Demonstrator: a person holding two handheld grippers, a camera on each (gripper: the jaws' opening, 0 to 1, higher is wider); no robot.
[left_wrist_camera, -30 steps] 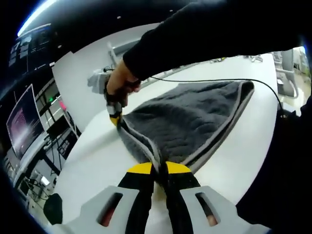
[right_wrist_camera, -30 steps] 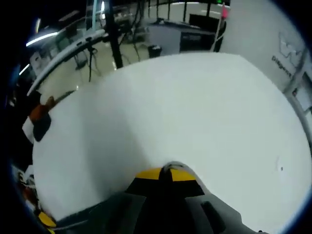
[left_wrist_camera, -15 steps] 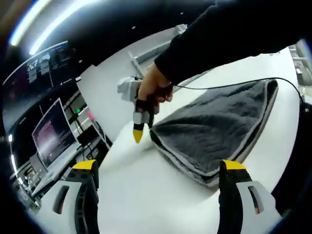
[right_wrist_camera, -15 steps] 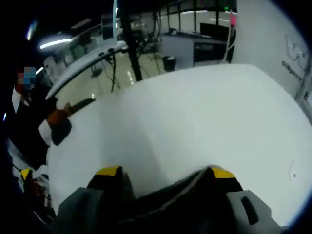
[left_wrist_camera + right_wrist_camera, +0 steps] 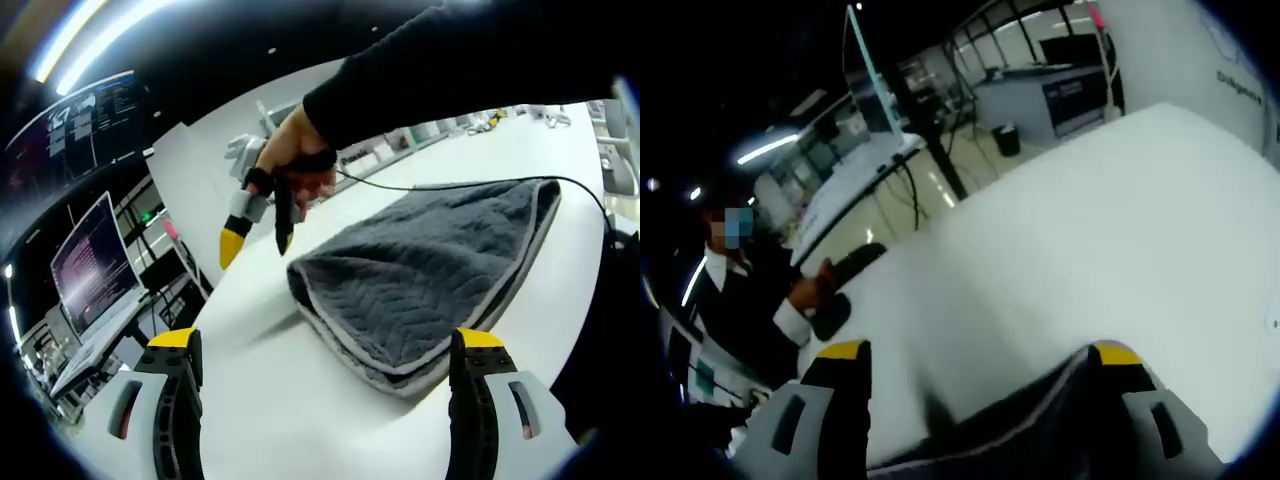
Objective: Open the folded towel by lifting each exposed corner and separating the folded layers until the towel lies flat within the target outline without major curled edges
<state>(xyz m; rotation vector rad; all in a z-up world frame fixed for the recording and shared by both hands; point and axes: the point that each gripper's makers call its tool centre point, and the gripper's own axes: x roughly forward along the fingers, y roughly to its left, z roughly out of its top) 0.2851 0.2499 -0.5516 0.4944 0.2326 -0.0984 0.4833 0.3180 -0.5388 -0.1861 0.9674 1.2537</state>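
1. The white counter (image 5: 250, 400) carries the folded grey towel (image 5: 420, 275), which lies free and untouched.
2. The left tongs (image 5: 320, 345) gape empty just short of its near fold, apparently between grasps.
3. The right tongs (image 5: 255, 228), also spread, hang above the far corner.

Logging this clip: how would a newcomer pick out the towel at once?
Find the white table. On it lies the towel, a folded dark grey cloth with a zigzag weave and pale grey edging, nothing else soft beside it.
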